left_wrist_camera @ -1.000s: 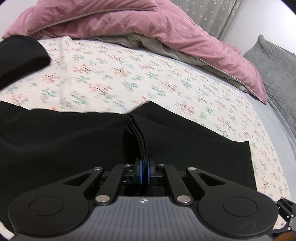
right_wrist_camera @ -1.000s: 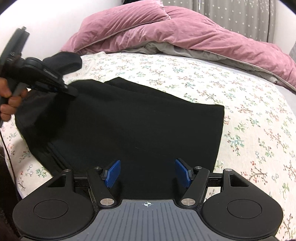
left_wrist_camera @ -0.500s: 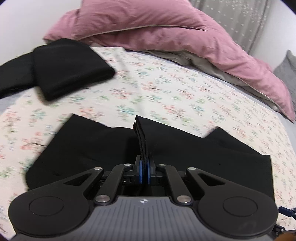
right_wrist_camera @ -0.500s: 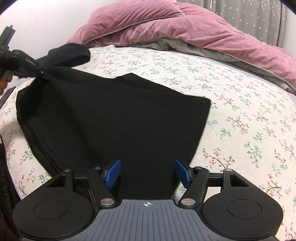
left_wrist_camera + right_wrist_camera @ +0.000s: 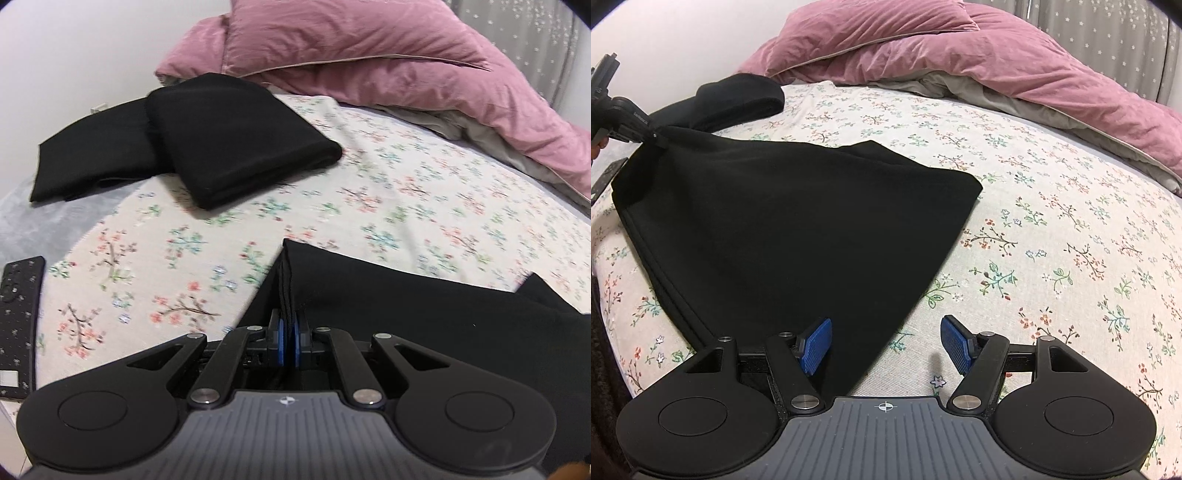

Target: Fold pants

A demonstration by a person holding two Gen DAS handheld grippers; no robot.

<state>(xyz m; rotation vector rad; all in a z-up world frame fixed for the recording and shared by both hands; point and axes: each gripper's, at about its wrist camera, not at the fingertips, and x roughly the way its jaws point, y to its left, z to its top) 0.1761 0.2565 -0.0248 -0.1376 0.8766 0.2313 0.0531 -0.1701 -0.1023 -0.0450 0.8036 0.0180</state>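
Black pants lie folded on the floral bedsheet, drawn into a point at the far left corner. My left gripper is shut on that layered corner of the pants, whose edges stand up between its blue pads. In the right wrist view the left gripper shows at the upper left, pinching the fabric, with a hand partly visible at the frame edge. Near the pants' lower tip my right gripper stands open just above the sheet, and the cloth's edge runs under its left finger.
A stack of folded black garments lies at the far left of the bed. A pink duvet is heaped along the back. A dark patterned remote-like object rests at the left edge. Floral sheet spreads to the right.
My left gripper has dragged the pinched corner leftward across the bed, stretching the pants into a triangle. The right gripper drifted slightly; the pants' right edge now crosses between its fingers.
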